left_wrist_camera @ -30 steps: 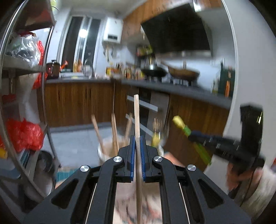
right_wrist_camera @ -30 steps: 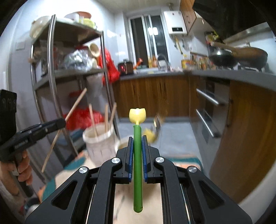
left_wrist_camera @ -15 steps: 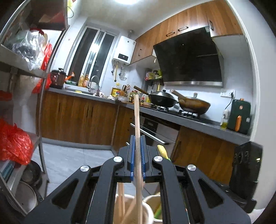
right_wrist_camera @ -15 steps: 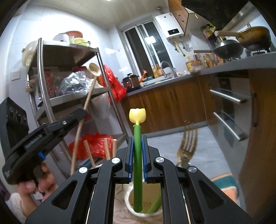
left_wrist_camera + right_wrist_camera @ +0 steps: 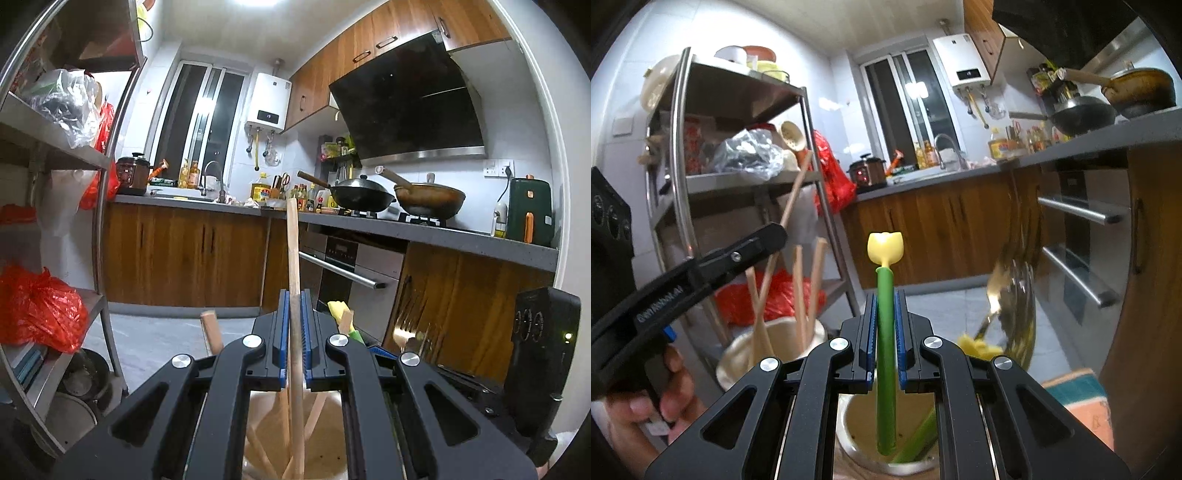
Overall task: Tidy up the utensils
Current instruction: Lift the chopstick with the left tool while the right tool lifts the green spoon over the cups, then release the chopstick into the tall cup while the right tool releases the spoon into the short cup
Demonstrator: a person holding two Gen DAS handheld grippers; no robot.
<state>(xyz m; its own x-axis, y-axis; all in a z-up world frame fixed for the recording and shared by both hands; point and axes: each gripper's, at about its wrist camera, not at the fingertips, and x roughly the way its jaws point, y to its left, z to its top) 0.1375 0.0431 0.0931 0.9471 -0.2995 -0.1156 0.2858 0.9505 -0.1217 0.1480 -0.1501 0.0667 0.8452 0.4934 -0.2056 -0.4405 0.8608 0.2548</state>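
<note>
Kitchen cabinets in dark wood run along the far wall under a grey counter, with a sink tap by the window, a white water heater above and two woks on the hob below a black hood. A steel shelf rack holds plastic bags and bowls.

The left gripper has its jaws pinching a wooden stick, upright, its lower end down inside a cream cup among other wooden sticks. The right gripper has its jaws pinching a green utensil with a yellow tulip-shaped top, upright, its lower end inside a second cream cup just beside the first; another green handle leans there, and a blurred gold fork stands at its right rim.

Both cups sit on a surface mostly hidden by the grippers; a patterned orange and teal cloth shows at its right edge
</note>
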